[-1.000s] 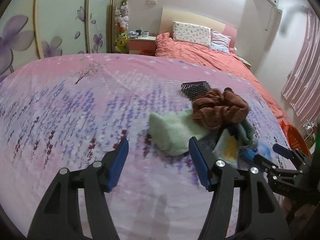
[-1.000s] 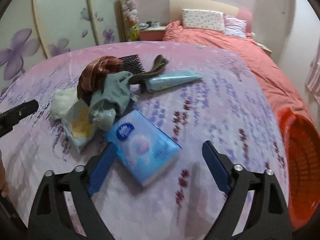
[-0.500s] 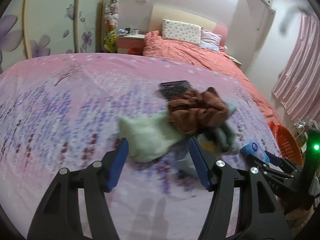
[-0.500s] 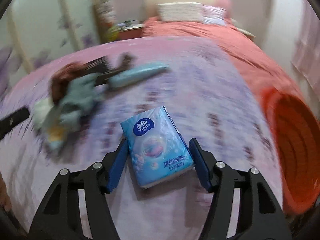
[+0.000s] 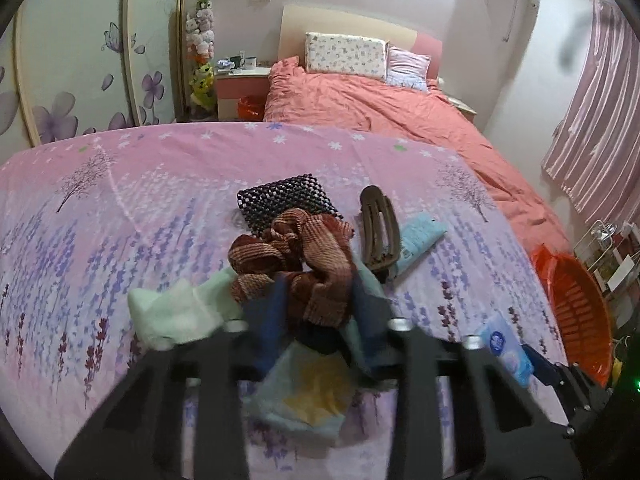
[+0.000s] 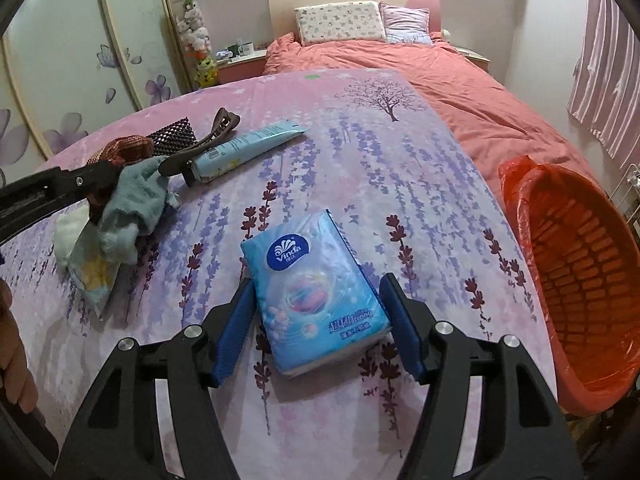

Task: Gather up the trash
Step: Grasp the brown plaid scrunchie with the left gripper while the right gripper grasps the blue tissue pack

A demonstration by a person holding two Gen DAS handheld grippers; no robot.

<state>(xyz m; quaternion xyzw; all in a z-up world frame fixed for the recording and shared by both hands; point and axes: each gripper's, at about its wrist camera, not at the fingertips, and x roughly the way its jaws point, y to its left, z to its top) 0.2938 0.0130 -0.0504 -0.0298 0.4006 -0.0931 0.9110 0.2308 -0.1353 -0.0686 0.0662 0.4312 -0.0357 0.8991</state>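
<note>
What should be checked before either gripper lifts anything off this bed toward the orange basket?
1. Tissue pack sits between the right gripper pads, which lie against both long sides: ok.
2. Pack is square in the jaws, not skewed: ok.
3. Orange basket stands open beside the bed, mouth unobstructed: ok.
4. Bedspread between pack and basket carries nothing to snag: ok.
5. Left gripper jaws are closing with the brown striped cloth between them; firm hold: cannot tell, the view is blurred.
6. Only the cloth is caught, not the teal cloth beside it: cannot tell.
</note>
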